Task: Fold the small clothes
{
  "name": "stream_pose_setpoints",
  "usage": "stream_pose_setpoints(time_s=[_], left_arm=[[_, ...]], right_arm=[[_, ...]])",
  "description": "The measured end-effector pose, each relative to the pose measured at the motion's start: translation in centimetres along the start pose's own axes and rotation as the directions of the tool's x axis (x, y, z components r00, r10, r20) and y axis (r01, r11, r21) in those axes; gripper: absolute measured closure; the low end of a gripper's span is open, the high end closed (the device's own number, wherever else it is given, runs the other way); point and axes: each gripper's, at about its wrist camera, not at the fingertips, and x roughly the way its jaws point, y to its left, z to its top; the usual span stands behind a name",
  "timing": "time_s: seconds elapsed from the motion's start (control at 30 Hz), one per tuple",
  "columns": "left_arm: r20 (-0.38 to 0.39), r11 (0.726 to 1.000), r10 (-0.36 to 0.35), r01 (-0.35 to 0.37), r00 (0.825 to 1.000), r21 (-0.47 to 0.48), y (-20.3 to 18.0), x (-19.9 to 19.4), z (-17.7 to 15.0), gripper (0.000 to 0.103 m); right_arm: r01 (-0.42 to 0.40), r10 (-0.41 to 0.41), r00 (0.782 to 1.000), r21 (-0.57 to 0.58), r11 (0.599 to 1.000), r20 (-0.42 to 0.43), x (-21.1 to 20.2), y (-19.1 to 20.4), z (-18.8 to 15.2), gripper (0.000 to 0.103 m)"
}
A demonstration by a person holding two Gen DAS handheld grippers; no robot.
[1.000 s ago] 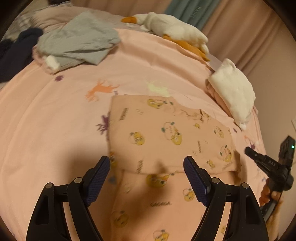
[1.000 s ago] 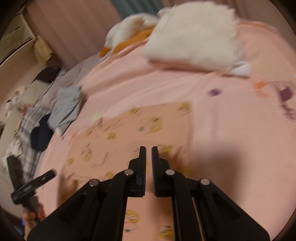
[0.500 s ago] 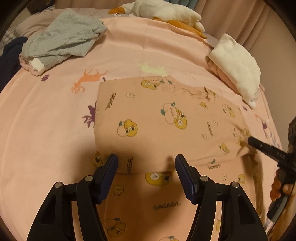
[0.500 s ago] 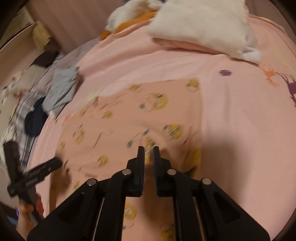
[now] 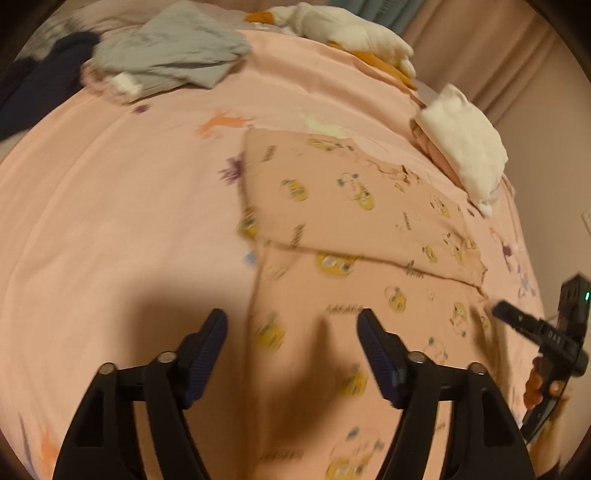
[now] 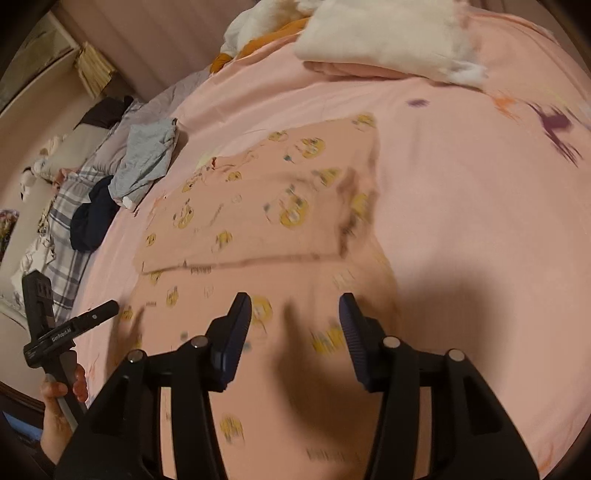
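Note:
A pink garment with yellow cartoon chicks (image 5: pixel 354 206) (image 6: pixel 266 206) lies on the pink bedsheet (image 5: pixel 110 206), its far part folded over the near part. My left gripper (image 5: pixel 291 343) hovers above the garment's near left edge, jaws opening, nothing between them. My right gripper (image 6: pixel 295 325) hangs over the near part of the garment, jaws opening, nothing between the pads. Each gripper shows in the other's view: the right one (image 5: pixel 517 321) at the right edge, the left one (image 6: pixel 99 314) at the lower left, held by a hand (image 6: pixel 59 391).
Grey clothes (image 5: pixel 173 59) and a dark garment (image 5: pixel 40 92) lie at the far left. A white and orange plush toy (image 5: pixel 351 33) sits at the back. A folded white cloth on pink ones (image 5: pixel 465 144) rests at the far right. Curtains hang behind the bed.
The right gripper's jaws have gone from shut to wide apart. Both grippers have pulled back toward the near end, so more of the garment's lower layer shows.

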Motion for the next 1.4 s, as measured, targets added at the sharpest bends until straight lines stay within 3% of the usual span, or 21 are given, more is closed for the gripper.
stream_pose_setpoints(time_s=[0.17, 0.33, 0.53, 0.7, 0.83, 0.93, 1.2, 1.3, 1.4], left_arm=[[-0.028, 0.996, -0.048, 0.045, 0.998, -0.076, 2.2, -1.2, -2.2, 0.029], [-0.057, 0.976, -0.171, 0.161, 0.984, -0.145, 3.0, -1.1, -4.5, 0.029], [-0.049, 0.952, -0.274, 0.264, 0.960, -0.153, 2.0, -1.3, -6.2, 0.030], [-0.055, 0.928, -0.347, 0.334, 0.936, -0.165, 1.6, -1.5, -8.1, 0.030], [-0.062, 0.896, -0.416, 0.397, 0.907, -0.197, 2.0, -1.9, -9.4, 0.030], [-0.068, 0.890, -0.432, 0.412, 0.899, -0.195, 1.6, -1.9, -9.7, 0.030], [-0.060, 0.890, -0.428, 0.409, 0.902, -0.201, 0.8, -0.6, -8.5, 0.030], [-0.061, 0.895, -0.417, 0.398, 0.907, -0.203, 1.1, -0.8, -8.8, 0.045], [-0.074, 0.886, -0.434, 0.410, 0.898, -0.215, 1.6, -1.0, -9.5, 0.048]], right_arm=[[0.017, -0.019, 1.000, 0.090, 0.996, 0.018, -3.1, -3.0, -3.4, 0.052], [0.004, -0.004, 1.000, 0.176, 0.984, 0.001, -4.3, -5.7, -5.4, 0.052], [-0.106, 0.115, 0.993, 0.194, 0.975, -0.037, -4.0, -5.5, -7.4, 0.052], [-0.200, 0.221, 0.971, 0.200, 0.959, -0.087, -3.7, -4.5, -9.4, 0.052], [-0.262, 0.290, 0.952, 0.234, 0.936, -0.094, -3.9, -4.5, -10.9, 0.053], [-0.290, 0.320, 0.944, 0.252, 0.923, -0.087, -3.6, -4.6, -11.3, 0.053], [-0.320, 0.352, 0.932, 0.263, 0.910, -0.085, -1.5, -4.0, -9.8, 0.060], [-0.311, 0.342, 0.935, 0.247, 0.918, -0.090, -1.7, -3.8, -9.8, 0.063], [-0.322, 0.358, 0.927, 0.256, 0.911, -0.109, -2.1, -4.1, -10.6, 0.066]])
